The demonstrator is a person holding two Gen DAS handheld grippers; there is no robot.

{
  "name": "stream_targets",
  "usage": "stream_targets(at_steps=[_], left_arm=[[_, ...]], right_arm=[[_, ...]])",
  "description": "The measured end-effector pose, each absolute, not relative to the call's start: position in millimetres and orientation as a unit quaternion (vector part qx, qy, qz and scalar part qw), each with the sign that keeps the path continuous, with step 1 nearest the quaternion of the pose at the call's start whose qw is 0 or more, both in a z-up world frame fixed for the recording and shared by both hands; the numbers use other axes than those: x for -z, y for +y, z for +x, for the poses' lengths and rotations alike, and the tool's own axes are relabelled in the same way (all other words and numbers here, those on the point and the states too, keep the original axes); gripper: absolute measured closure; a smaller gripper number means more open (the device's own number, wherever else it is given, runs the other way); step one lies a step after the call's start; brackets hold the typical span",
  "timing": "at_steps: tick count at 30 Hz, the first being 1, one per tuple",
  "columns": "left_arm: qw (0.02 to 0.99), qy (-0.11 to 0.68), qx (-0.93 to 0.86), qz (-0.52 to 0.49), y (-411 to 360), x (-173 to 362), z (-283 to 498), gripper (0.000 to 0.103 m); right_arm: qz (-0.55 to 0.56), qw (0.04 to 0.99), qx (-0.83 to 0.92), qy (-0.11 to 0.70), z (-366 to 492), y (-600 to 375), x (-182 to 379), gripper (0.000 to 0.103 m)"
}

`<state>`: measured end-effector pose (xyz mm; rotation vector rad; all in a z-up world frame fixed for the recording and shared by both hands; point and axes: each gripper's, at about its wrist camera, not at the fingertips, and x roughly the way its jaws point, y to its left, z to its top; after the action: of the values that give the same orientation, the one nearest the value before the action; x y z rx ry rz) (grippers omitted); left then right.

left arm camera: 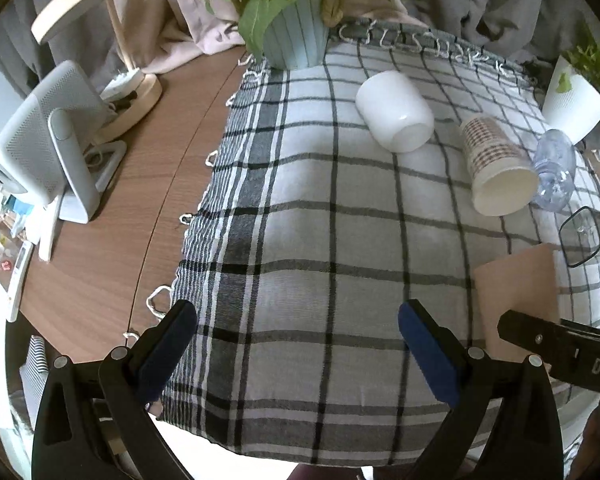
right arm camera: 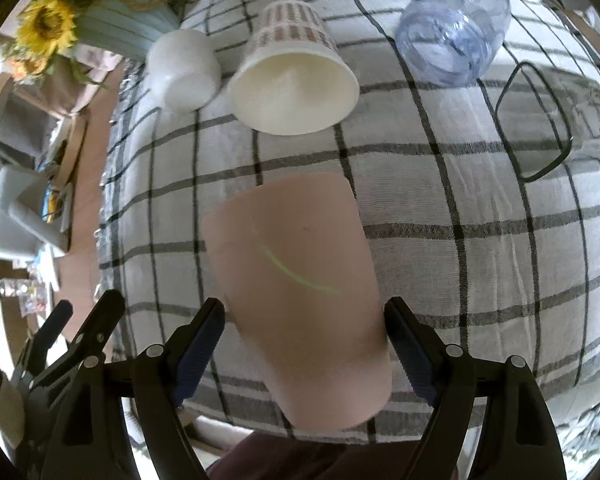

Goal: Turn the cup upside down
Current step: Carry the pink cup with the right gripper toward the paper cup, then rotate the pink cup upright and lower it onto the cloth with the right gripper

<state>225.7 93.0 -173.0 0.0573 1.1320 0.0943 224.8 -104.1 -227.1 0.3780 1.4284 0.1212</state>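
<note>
A pink cup (right arm camera: 300, 288) sits between the fingers of my right gripper (right arm camera: 304, 340), its closed base pointing away from the camera and its wider end near me. The blue pads (right arm camera: 198, 344) stand at the cup's sides with small gaps, so the grip is not clear. The same cup shows as a pink shape (left arm camera: 516, 300) at the right of the left wrist view. My left gripper (left arm camera: 296, 344) is open and empty, low over the checked cloth (left arm camera: 300, 240).
On the cloth lie a white cup (left arm camera: 396, 112), a patterned paper cup (left arm camera: 496, 168), a clear bluish plastic cup (left arm camera: 556, 168) and a clear black-rimmed glass (left arm camera: 588, 236), all on their sides. A sunflower vase (left arm camera: 296, 36) stands at the back. A fan (left arm camera: 44, 140) and lamp stand left.
</note>
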Motion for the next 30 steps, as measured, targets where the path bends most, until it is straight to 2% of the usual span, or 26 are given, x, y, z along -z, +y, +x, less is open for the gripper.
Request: stream_targets(at_steps=[8, 14, 26, 30], left_arm=[[0.866, 0.498, -0.037, -0.002, 58.9, 144.3, 192.8, 0.000], [0.880, 0.474, -0.021, -0.005, 14.4, 143.4, 167.7, 0.000], [0.897, 0.442, -0.017, -0.002, -46.9, 188.5, 137.5, 0.001], [0.906, 0.422, -0.036, 0.016, -58.5, 203.3, 133.3, 0.007]], right_arm=[[0.136, 0.791, -0.077, 0.591, 203.8, -128.6, 169.3, 0.021], [0.111, 0.823, -0.052, 0.555, 190.1, -168.6, 141.4, 0.021], [0.051, 0.809, -0.029, 0.584, 171.1, -231.4, 167.7, 0.021], [0.027, 0.807, -0.023, 0.590, 166.1, -238.7, 180.4, 0.021]])
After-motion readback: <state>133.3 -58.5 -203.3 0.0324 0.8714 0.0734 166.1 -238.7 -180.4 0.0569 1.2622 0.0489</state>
